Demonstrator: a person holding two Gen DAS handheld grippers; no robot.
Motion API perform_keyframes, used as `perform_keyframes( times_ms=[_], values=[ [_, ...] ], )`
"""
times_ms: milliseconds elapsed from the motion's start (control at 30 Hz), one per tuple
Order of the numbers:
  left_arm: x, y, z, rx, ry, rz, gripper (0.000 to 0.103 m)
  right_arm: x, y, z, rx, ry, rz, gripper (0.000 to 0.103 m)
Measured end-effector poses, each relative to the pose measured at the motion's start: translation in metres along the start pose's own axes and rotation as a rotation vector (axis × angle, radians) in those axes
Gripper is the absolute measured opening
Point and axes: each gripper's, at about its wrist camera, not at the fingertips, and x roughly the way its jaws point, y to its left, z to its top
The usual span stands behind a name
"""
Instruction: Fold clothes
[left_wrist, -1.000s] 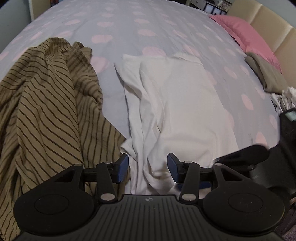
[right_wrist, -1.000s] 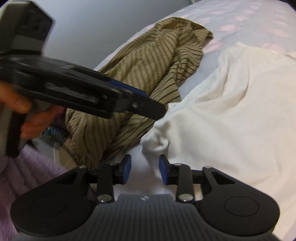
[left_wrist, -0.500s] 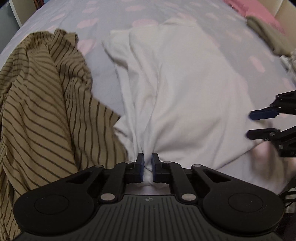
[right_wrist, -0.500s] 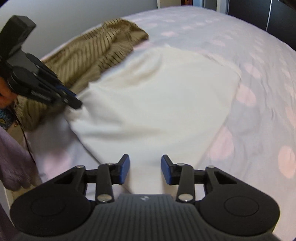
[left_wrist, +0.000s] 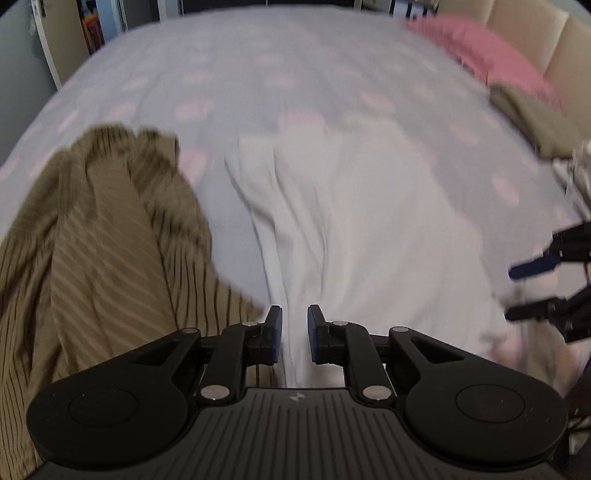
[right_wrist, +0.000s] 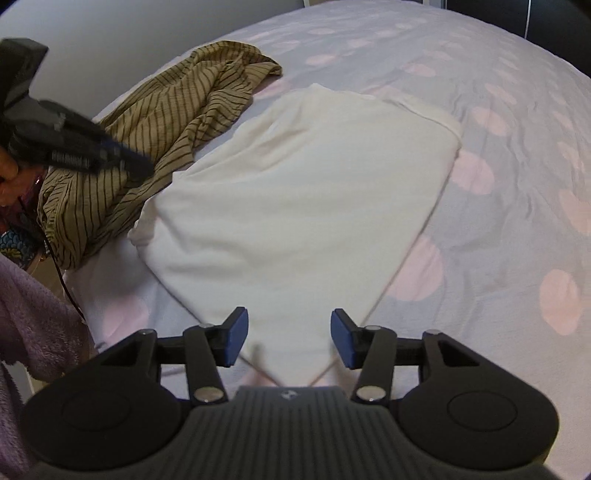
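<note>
A white garment (left_wrist: 362, 236) lies partly folded on the bed and also shows in the right wrist view (right_wrist: 295, 206). My left gripper (left_wrist: 294, 328) is at its near left edge, jaws narrowly apart with a fold of white cloth between them. My right gripper (right_wrist: 289, 338) is open over the garment's near right corner; it appears from the side in the left wrist view (left_wrist: 524, 291). The left gripper shows at the left of the right wrist view (right_wrist: 133, 162). A crumpled brown striped garment (left_wrist: 96, 266) lies left of the white one (right_wrist: 177, 122).
The lilac bedspread (left_wrist: 295, 66) with pink dots covers the bed. A pink pillow (left_wrist: 487, 59) and an olive folded item (left_wrist: 532, 114) lie at the far right. A purple fleece (right_wrist: 33, 310) hangs at the near left.
My left gripper closed to a narrow gap on the white hem and has since parted slightly and pulled back. My right gripper moved to the garment's near right corner and opened wider.
</note>
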Motion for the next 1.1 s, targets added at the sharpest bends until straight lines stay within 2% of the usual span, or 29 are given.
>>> perform_keyframes(
  times_ms=[100, 200, 367, 467, 633, 800, 867, 933, 1000, 1100],
  values=[
    [0.011, 0.001, 0.024, -0.016, -0.037, -0.018, 0.012, -0.014, -0.011, 0.016, 0.03, -0.009, -0.014, 0.072],
    [0.031, 0.003, 0.044, -0.032, -0.049, -0.026, 0.012, -0.027, -0.024, 0.028, 0.025, -0.012, -0.043, 0.076],
    [0.062, 0.011, 0.069, -0.067, -0.047, -0.025, 0.014, -0.02, -0.046, 0.042, 0.024, -0.065, -0.135, 0.076],
    [0.083, 0.016, 0.078, -0.09, -0.02, -0.026, 0.018, 0.002, -0.054, 0.049, 0.048, -0.053, -0.11, 0.076],
    [0.114, 0.022, 0.081, -0.103, 0.043, -0.019, 0.021, 0.033, -0.062, 0.062, -0.047, -0.011, -0.137, 0.075],
    [0.119, 0.025, 0.08, -0.108, 0.018, -0.081, 0.022, 0.048, -0.069, 0.08, -0.031, -0.026, -0.12, 0.075],
    [0.121, 0.023, 0.082, -0.103, 0.018, -0.078, 0.021, 0.054, -0.071, 0.085, -0.02, -0.027, -0.107, 0.075],
    [0.121, 0.019, 0.083, -0.095, 0.014, -0.079, 0.006, 0.061, -0.071, 0.089, -0.008, -0.023, -0.098, 0.075],
    [0.12, 0.019, 0.085, -0.087, 0.012, -0.066, 0.001, 0.068, -0.072, 0.092, 0.001, -0.015, -0.093, 0.075],
    [0.115, 0.021, 0.088, -0.074, 0.011, -0.032, 0.001, 0.074, -0.076, 0.094, 0.013, -0.008, -0.105, 0.075]
  ],
)
